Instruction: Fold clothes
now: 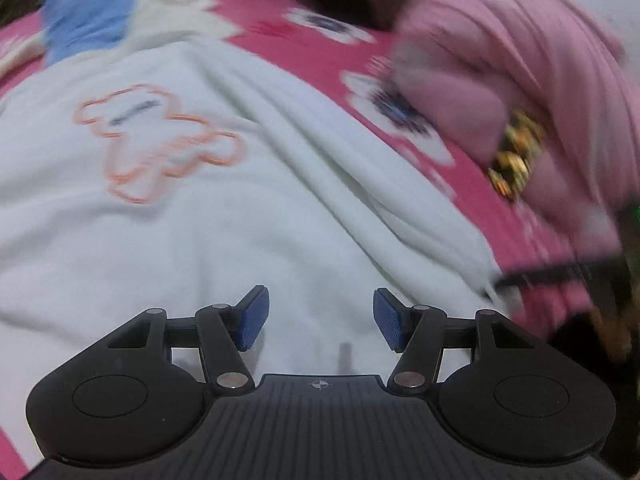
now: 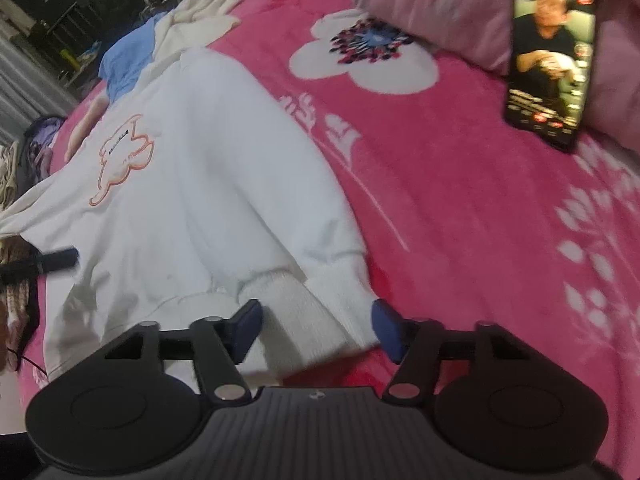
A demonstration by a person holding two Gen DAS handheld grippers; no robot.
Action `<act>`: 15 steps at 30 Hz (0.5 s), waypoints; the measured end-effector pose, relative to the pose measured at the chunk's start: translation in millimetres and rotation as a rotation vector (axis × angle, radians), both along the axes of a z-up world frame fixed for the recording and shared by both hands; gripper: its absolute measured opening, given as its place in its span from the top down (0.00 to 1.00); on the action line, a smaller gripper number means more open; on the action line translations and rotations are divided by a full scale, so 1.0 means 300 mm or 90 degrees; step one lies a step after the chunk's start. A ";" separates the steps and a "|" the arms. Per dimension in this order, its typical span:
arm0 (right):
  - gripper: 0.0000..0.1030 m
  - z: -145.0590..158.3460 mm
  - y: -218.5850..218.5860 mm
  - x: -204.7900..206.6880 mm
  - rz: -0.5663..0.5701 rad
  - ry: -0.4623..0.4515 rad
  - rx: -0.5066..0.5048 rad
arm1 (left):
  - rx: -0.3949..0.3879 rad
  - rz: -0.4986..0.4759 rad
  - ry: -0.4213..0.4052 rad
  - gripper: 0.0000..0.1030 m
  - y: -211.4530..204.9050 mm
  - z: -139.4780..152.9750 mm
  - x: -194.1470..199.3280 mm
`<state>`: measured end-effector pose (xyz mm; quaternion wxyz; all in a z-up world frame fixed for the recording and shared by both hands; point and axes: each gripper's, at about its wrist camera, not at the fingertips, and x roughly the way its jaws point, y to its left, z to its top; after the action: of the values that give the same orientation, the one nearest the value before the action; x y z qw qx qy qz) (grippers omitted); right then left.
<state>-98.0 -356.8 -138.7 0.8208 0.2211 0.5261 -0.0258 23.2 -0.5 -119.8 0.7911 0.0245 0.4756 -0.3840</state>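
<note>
Pink floral bed blanket [image 2: 460, 200]; white sweatshirt [image 2: 208, 184], phone [image 2: 550, 52] lying on it

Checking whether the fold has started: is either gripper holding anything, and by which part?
Nothing is held. Left gripper is open above the white sweatshirt; right gripper is open around its sleeve cuff.

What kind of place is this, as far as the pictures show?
Most likely a bedroom, with the work done on a bed: a pink flowered blanket covers the surface, a pink pillow lies at its far edge, and a white sweatshirt is spread out.
</note>
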 end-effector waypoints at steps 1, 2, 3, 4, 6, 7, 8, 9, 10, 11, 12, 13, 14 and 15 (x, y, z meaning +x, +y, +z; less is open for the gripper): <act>0.34 -0.008 0.003 0.008 0.008 0.004 -0.005 | 0.006 -0.014 -0.003 0.44 -0.011 -0.010 -0.021; 0.43 -0.015 0.007 0.016 0.017 0.006 -0.011 | 0.012 -0.023 -0.004 0.44 -0.017 -0.019 -0.039; 0.55 -0.022 0.011 0.025 0.026 0.008 -0.017 | 0.018 -0.030 -0.004 0.44 -0.018 -0.022 -0.059; 0.64 -0.028 0.014 0.033 0.035 0.011 -0.023 | 0.025 -0.036 -0.004 0.44 -0.020 -0.026 -0.079; 0.89 -0.020 0.015 0.044 0.049 0.005 -0.035 | 0.040 -0.041 0.001 0.44 -0.025 -0.047 -0.108; 0.89 0.007 0.007 0.043 0.047 -0.013 -0.040 | 0.048 -0.044 0.000 0.44 -0.025 -0.043 -0.123; 0.89 0.042 -0.002 0.046 0.044 -0.036 -0.047 | 0.057 -0.047 -0.006 0.44 -0.031 -0.044 -0.133; 0.89 0.085 -0.012 0.054 0.043 -0.067 -0.058 | 0.065 -0.052 -0.013 0.44 -0.034 -0.047 -0.145; 0.89 0.131 -0.022 0.066 0.042 -0.099 -0.067 | 0.072 -0.058 -0.023 0.44 -0.038 -0.048 -0.155; 0.90 0.181 -0.033 0.085 0.039 -0.131 -0.074 | 0.080 -0.065 -0.033 0.44 -0.042 -0.049 -0.165; 0.90 0.231 -0.042 0.112 0.037 -0.160 -0.083 | 0.086 -0.070 -0.041 0.44 -0.046 -0.051 -0.173; 0.90 0.277 -0.048 0.148 0.036 -0.185 -0.094 | 0.090 -0.073 -0.046 0.44 -0.046 -0.054 -0.178; 0.90 0.321 -0.052 0.192 0.037 -0.205 -0.109 | 0.093 -0.073 -0.047 0.44 -0.049 -0.062 -0.180; 0.91 0.367 -0.054 0.249 0.042 -0.226 -0.130 | 0.096 -0.072 -0.048 0.44 -0.054 -0.072 -0.180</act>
<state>-23.2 -373.1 -28.6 0.9190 0.1202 0.3752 -0.0126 -30.8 -16.9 -141.5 0.7813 0.1252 0.4712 -0.3898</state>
